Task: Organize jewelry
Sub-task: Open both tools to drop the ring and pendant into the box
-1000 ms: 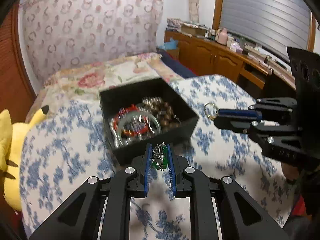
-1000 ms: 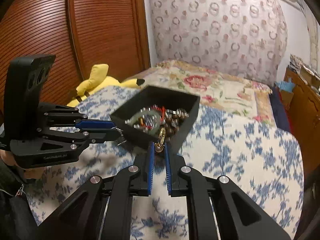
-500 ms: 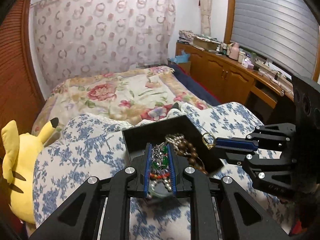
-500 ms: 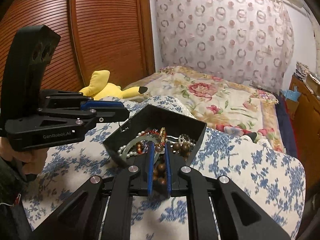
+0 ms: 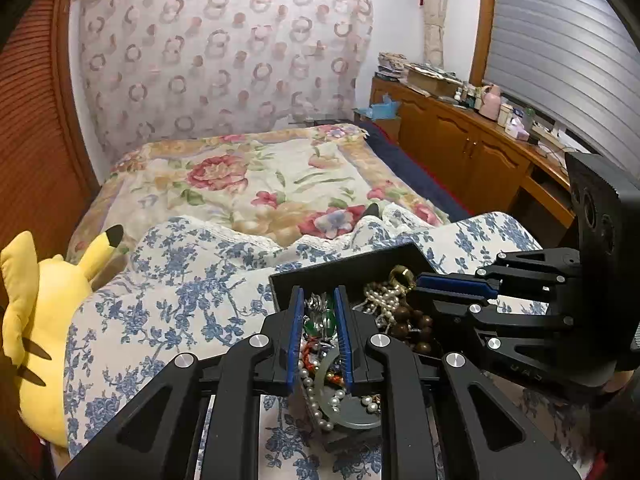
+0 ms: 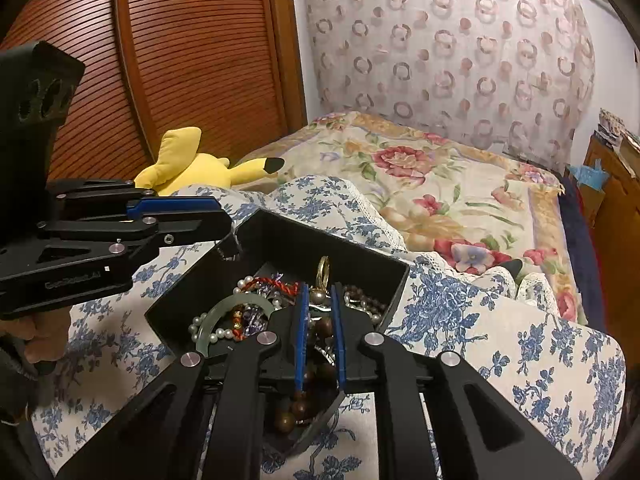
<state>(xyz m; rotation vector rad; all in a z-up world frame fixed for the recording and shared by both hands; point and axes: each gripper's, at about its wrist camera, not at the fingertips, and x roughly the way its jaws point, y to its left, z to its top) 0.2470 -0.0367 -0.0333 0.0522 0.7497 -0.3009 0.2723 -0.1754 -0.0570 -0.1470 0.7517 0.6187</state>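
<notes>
Hovering over black box [image 5: 344, 268]: left gripper [image 5: 319, 312] pinches green-stone piece [image 5: 318, 320], right gripper [image 6: 320, 300], at 3 o'clock, pinches gold ring [image 6: 323, 268], ready to drop in.

Two grippers are counted: the left gripper [image 5: 319, 320] and the right gripper [image 6: 320, 312], each with two blue-padded fingers. One black jewelry box [image 6: 280, 228] is seen on one blue-flowered cloth [image 6: 500, 344]. Inside it, one pale green bangle [image 6: 224, 312], one gold ring [image 6: 323, 270], one green-stoned silver piece [image 5: 318, 316], one red cord bracelet [image 6: 276, 284] and brown wooden beads [image 5: 412, 320] of uncertain strand count are found; the pearl strands [image 5: 380, 300] cannot be counted. One yellow plush toy [image 5: 44, 320] is counted at nine o'clock.
</notes>
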